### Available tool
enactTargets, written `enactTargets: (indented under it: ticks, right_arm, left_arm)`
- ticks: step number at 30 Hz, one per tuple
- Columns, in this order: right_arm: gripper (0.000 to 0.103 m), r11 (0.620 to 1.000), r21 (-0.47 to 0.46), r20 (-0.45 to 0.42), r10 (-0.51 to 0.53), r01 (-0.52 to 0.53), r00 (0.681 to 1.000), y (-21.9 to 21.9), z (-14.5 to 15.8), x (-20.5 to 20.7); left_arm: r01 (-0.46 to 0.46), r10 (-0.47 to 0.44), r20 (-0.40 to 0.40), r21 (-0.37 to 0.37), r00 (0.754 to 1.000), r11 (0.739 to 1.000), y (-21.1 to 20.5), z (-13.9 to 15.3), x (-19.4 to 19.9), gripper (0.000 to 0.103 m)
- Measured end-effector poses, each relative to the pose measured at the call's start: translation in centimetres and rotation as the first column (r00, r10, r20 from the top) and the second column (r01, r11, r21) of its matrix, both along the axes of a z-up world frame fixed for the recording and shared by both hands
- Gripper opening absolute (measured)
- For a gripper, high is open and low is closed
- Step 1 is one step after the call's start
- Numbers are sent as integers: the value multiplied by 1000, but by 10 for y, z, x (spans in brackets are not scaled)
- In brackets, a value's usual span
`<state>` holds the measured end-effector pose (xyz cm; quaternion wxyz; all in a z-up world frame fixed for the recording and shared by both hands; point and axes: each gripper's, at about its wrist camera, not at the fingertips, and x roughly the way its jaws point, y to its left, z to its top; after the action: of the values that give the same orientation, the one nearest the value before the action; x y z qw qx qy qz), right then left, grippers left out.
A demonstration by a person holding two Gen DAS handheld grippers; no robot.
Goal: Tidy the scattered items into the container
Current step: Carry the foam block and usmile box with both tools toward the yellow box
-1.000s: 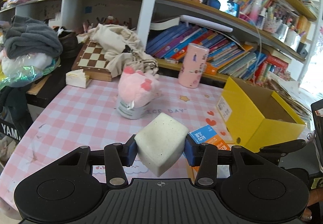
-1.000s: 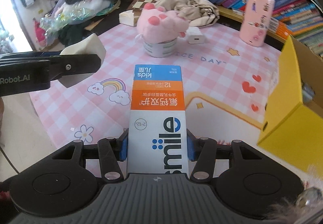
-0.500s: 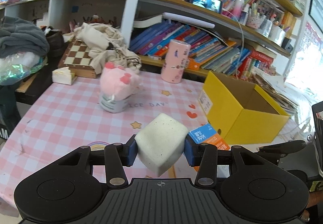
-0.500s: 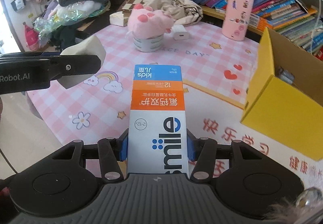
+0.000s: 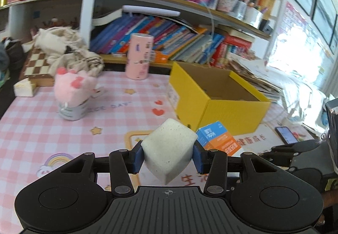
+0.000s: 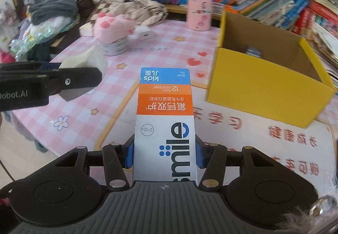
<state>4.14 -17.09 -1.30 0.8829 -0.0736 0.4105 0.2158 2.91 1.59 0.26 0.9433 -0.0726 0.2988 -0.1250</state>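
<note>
While the open yellow cardboard box (image 6: 262, 84) sits on the pink checked tablecloth (image 5: 31, 128), the right gripper (image 6: 164, 152) pinches a long, glossy toothpaste carton (image 6: 164, 111) just short of it. Alongside, the left gripper (image 5: 168, 154) clamps a speckled, off-white foam cube (image 5: 168, 149) by two flat sides, one corner pointing down.

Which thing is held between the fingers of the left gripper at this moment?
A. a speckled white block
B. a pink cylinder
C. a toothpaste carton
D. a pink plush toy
A: in the left wrist view the blue pads of the left gripper press on both sides of the speckled white block, while the toothpaste carton sits in the right gripper.
</note>
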Motion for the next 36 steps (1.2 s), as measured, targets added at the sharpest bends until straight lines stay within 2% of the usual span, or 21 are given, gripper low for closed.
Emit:
enactTargets:
  ticks: [12, 20, 36]
  right_arm:
    - [50, 992, -16, 16, -123, 124, 992, -39, 5, -11]
    - [50, 976, -9, 21, -218, 219, 976, -69, 8, -14]
    - [50, 957, -1, 55, -288, 289, 956, -121, 17, -8]
  left_arm:
    - [112, -112, 6, -3, 994, 994, -35, 2, 12, 45]
    - [187, -187, 6, 10, 982, 982, -62, 4, 18, 45]
    - [267, -268, 26, 33, 963, 963, -116, 9, 39, 45]
